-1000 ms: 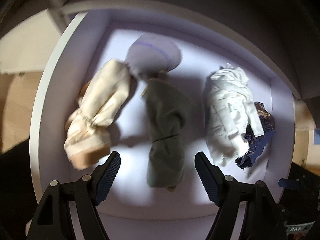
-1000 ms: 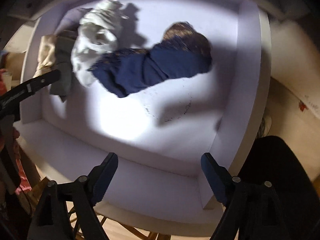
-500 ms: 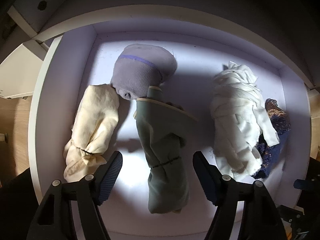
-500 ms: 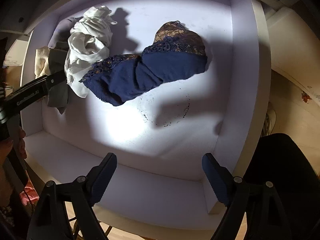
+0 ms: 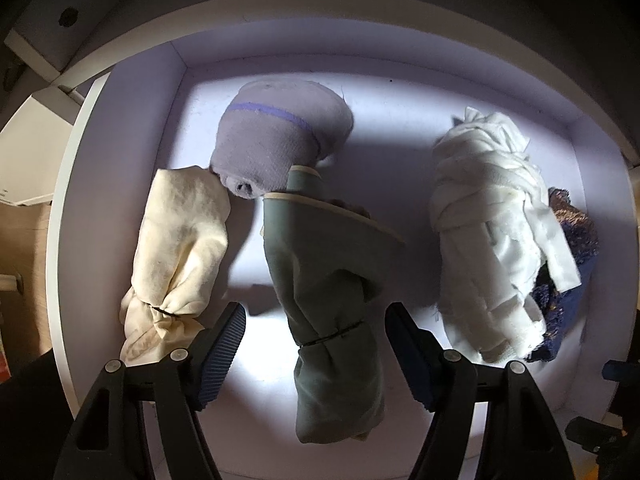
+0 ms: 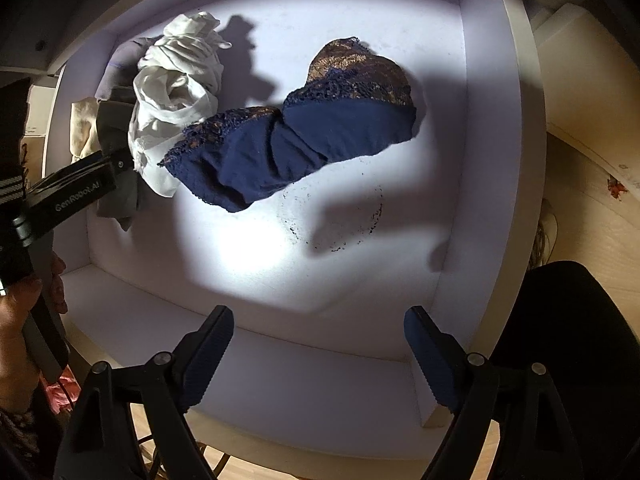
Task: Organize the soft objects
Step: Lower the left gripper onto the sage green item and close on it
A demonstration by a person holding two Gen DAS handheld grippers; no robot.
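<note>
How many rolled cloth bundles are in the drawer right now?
4, plus a loose navy bra: cream bundle at the left, grey-lilac roll behind, sage-green bundle between the left gripper's open jaws, white bundle at the right. None seem hidden.

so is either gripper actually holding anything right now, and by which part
Nothing is held. The left gripper straddles the green bundle near its tie, pads clear of it. The right gripper is open over the drawer's front wall.

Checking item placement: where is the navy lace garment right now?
In the right wrist view, the navy lace garment lies mid-drawer, its left end touching the white bundle; the drawer's right wall stands apart.
</note>
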